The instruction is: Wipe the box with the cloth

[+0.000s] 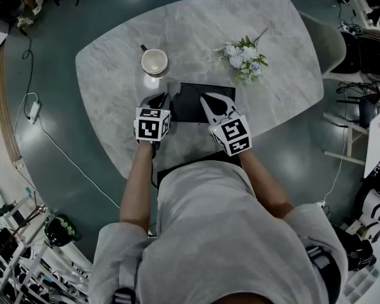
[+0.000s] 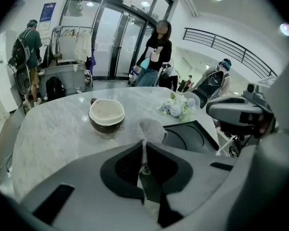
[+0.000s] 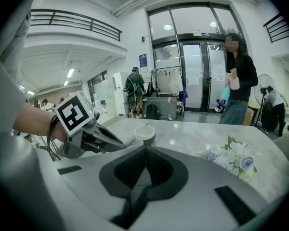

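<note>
We see the flat black box (image 1: 187,109) near the 6 o'clock edge of the grey marble tabletop (image 1: 114,62). The grey mesh cloth (image 2: 151,130) is at its 10 o'clock corner, pinched in the L gripper (image 2: 143,148). The R gripper (image 1: 208,100) is over the box, jaws pressed together w/ nothing btwn. Round cup (image 1: 154,61) at 11, flower bunch (image 1: 244,59) at 1.

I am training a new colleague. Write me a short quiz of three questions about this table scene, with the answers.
1. What is clamped in the left gripper? A) the cloth B) a spoon C) a pen
2. True or false: the cup stands on the black box.
3. Fill in: in the head view, the flowers lie to the ___ of the cup.
Key: 1 A; 2 false, it stands on the table, apart from the box; 3 right.
</note>
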